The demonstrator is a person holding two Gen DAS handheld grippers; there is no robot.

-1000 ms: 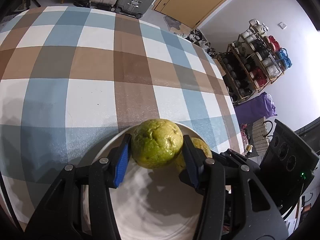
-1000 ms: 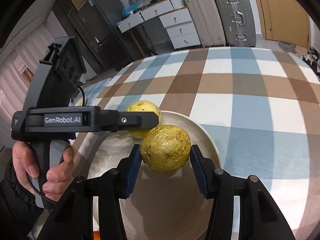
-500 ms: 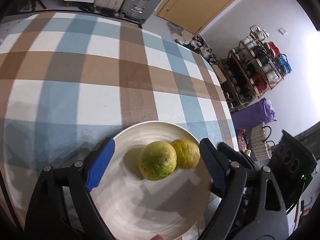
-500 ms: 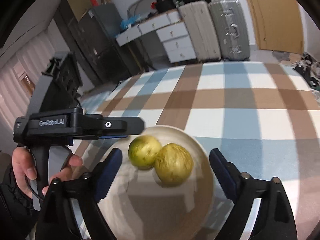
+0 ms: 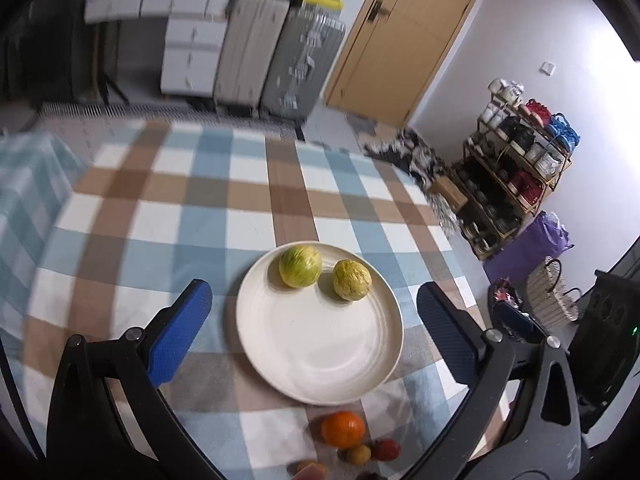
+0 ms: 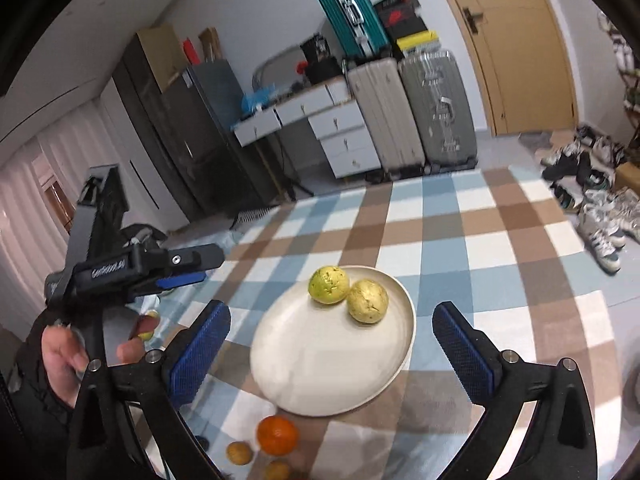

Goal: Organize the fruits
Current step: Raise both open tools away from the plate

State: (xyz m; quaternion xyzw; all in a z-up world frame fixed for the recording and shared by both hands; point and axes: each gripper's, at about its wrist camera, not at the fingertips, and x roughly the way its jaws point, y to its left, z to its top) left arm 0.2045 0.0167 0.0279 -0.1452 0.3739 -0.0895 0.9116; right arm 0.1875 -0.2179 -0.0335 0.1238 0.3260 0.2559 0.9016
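Observation:
Two round fruits lie side by side on the far part of a white plate (image 5: 320, 352) (image 6: 320, 372): a green-yellow fruit (image 5: 300, 266) (image 6: 328, 285) and a wrinkled yellow fruit (image 5: 352, 280) (image 6: 367, 301). My left gripper (image 5: 312, 296) hangs above the plate's near half, its jaws opening wide with nothing between them. My right gripper (image 6: 331, 312) hovers likewise, jaws opening and empty. The right wrist view also shows the left gripper (image 6: 200, 268) to the left of the plate, held in a person's hand (image 6: 64, 356). An orange (image 5: 343, 429) (image 6: 277, 435) lies on the cloth just in front of the plate.
Several small fruits lie by the orange, among them a yellow one (image 5: 359, 454) and a red one (image 5: 386, 449). The table carries a blue, brown and white checked cloth (image 5: 180, 220). Beyond it stand suitcases (image 6: 412, 112), drawers (image 5: 188, 60) and a shelf rack (image 5: 516, 168).
Both grippers let go of their fruits, opened wide and drew back and up. The two fruits now rest on the plate, and the orange and small fruits have come into view.

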